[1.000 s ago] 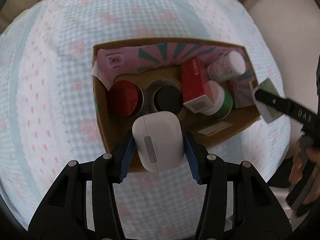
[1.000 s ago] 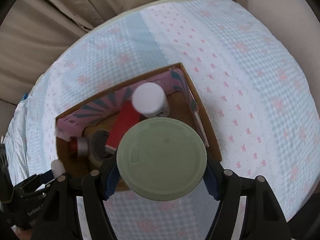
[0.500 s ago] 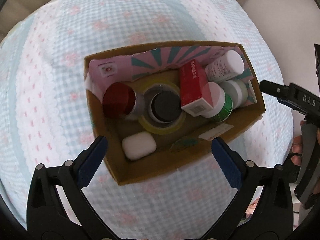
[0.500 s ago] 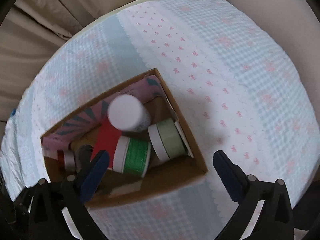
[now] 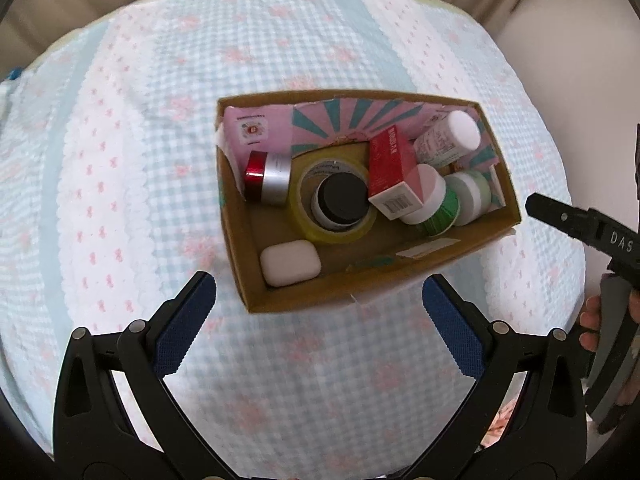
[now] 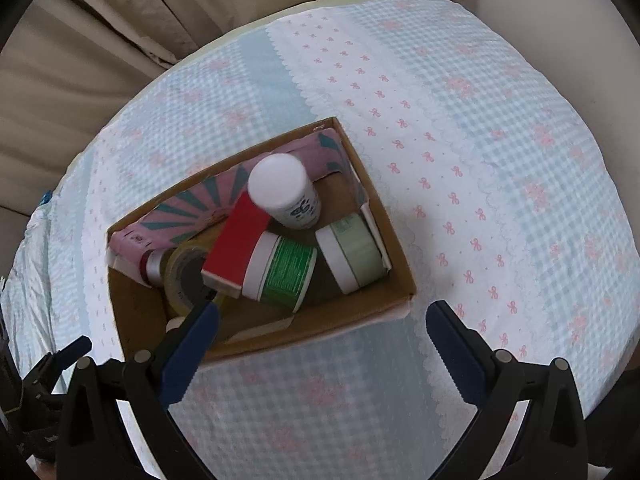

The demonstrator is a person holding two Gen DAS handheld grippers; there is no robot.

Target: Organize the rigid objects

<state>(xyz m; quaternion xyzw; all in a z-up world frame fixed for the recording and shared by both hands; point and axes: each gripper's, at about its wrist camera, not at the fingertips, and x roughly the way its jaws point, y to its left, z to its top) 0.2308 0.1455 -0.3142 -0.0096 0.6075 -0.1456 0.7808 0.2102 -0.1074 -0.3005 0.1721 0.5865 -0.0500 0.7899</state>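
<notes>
Left wrist view: left tongs [image 5: 319, 292] spread wide, empty, above cardboard box [image 5: 420, 276] on checked surface [image 5: 120, 140]; white case [image 5: 290, 263] inside — light, smooth, likely slippery; take by flat sides

Right wrist view: right tongs [image 6: 322, 322] wide, empty; pale-green jar [image 6: 354, 254] on its side in box corner — rigid, may roll; grip across lid

The letters "DAS" are legible in white on the black body of the right gripper [image 5: 580, 220], seen in the left wrist view. The red carton [image 5: 390, 172] carries white lettering and a barcode; the green-labelled jar [image 6: 286, 270] carries fine white print. Neither is readable.
</notes>
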